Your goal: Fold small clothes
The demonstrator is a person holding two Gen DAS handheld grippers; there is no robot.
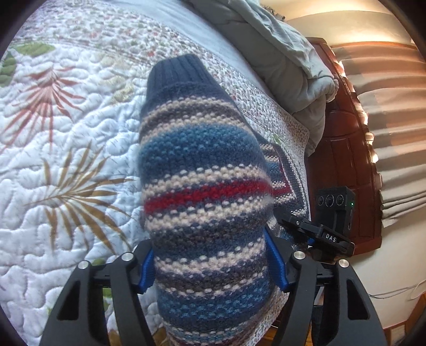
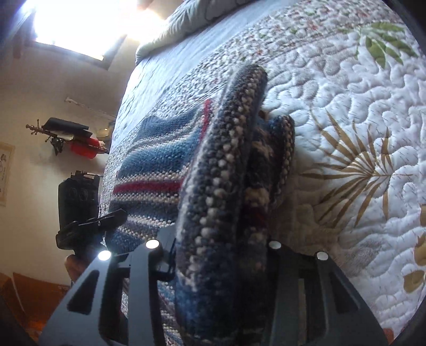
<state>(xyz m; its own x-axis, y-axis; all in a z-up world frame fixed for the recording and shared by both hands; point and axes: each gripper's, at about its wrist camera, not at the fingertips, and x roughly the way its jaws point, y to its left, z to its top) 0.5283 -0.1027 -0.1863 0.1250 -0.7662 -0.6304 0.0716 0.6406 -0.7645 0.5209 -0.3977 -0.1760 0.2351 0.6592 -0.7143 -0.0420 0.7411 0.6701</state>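
Item: striped knit sweater (image 1: 207, 191); bands of blue, grey, cream and one red stripe; navy ribbed cuff (image 1: 178, 71) at the far end of the sleeve
Location of item: body lies spread on the quilt (image 1: 66, 159); one sleeve raised off it, standing up in front of the left camera; a bunched fold of the knit (image 2: 221, 186) raised in front of the right camera
Left gripper (image 1: 210, 268): blue pads (image 1: 277, 263) pressed against either side of the sleeve; clamped on the sweater
Right gripper (image 2: 221, 266): jaws drawn in on the thick bunched fold; pads hidden by the knit; clamped on the sweater
Quilt: white, stitched, printed with palm fronds in tan, red and green; small-flowered border along its edge
Bedding: pale grey-green duvet (image 1: 290, 61) heaped at the far end of the bed
Surroundings: dark wooden bed frame (image 1: 351, 159); draped curtain (image 1: 394, 133); bright window (image 2: 80, 24); cream wall
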